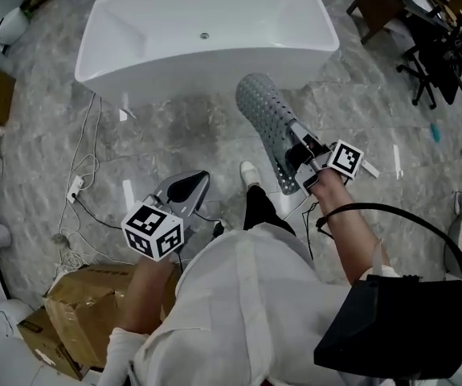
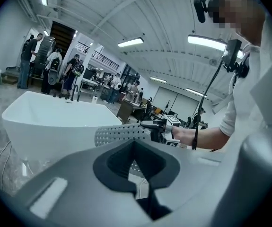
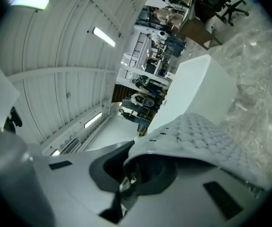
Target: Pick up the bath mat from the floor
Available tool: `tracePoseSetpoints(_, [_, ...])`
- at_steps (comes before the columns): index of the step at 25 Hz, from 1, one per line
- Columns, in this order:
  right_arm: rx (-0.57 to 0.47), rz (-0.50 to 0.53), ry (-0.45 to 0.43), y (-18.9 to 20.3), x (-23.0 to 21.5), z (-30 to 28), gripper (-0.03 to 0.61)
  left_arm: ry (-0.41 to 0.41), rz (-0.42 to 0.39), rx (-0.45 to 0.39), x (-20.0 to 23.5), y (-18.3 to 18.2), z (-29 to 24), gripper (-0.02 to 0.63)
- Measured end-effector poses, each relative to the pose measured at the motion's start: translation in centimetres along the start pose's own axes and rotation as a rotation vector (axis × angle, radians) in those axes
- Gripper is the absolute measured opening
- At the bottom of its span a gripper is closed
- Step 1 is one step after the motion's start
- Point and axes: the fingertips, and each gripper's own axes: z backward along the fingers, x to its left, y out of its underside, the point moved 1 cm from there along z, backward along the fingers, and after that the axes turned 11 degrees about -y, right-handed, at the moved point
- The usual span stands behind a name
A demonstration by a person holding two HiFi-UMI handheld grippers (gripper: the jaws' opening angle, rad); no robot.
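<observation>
here, seen from above, a person in a white shirt stands on a grey marbled floor (image 1: 174,135) in front of a white freestanding bathtub (image 1: 206,30), with a two-jaw tool in each hand.

the right hand-held gripper (image 1: 304,161) is clamped on one edge of the bath mat (image 1: 267,123). the mat is grey, studded with small round holes, and it is off the floor, sticking up and away from the jaws toward the tub. in the right gripper view the mat's bumpy surface (image 3: 206,138) curls over the closed jaws of the right hand-held gripper (image 3: 136,162), with the bathtub (image 3: 197,86) behind it.

the left hand-held gripper (image 1: 184,191) is held lower, to the person's left, well apart from the mat. in its own view the left hand-held gripper (image 2: 136,167) has its jaws together with nothing between them. beyond it the mat (image 2: 119,135) juts out sideways beside the bathtub (image 2: 55,119).

a white shoe (image 1: 250,173) shows between the two tools. loose cables (image 1: 86,175) trail over the floor at left, and a cardboard box (image 1: 94,304) sits at lower left. an office chair (image 1: 435,63) stands at the upper right.
</observation>
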Motion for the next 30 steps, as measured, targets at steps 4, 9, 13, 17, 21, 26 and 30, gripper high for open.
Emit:
tracePoseSetpoints(4, [-0.015,0.000,-0.061,0.8,4.4,0.9,0.017,0.010,0.004,-0.011,-0.6,0.8,1.7,0.006])
tracePoseSetpoints(9, [-0.021,0.024,-0.086,3.5,7.5,4.4,0.017,0.002,-0.019,-0.029,-2.3,3.6,5.2,0.006])
tracePoseSetpoints(13, [-0.015,0.025,-0.087,4.3,9.0,4.7,0.016,-0.010,0.007,-0.023,-1.7,4.2,6.6,0.006])
tracePoseSetpoints(17, [-0.015,0.017,-0.092,5.6,9.6,5.4,0.017,-0.018,0.020,-0.012,-1.3,5.5,7.4,0.006])
tracePoseSetpoints(21, [-0.023,0.015,-0.088,6.4,9.9,6.1,0.017,-0.021,0.015,-0.011,-1.1,5.8,8.0,0.006])
tracePoseSetpoints(26, [-0.016,0.020,-0.090,6.3,10.2,5.9,0.017,-0.034,0.016,-0.004,-0.5,5.4,8.2,0.006])
tracePoseSetpoints(30, [-0.012,0.036,-0.099,6.2,10.7,5.8,0.017,-0.033,0.012,-0.010,-0.5,5.1,8.5,0.006])
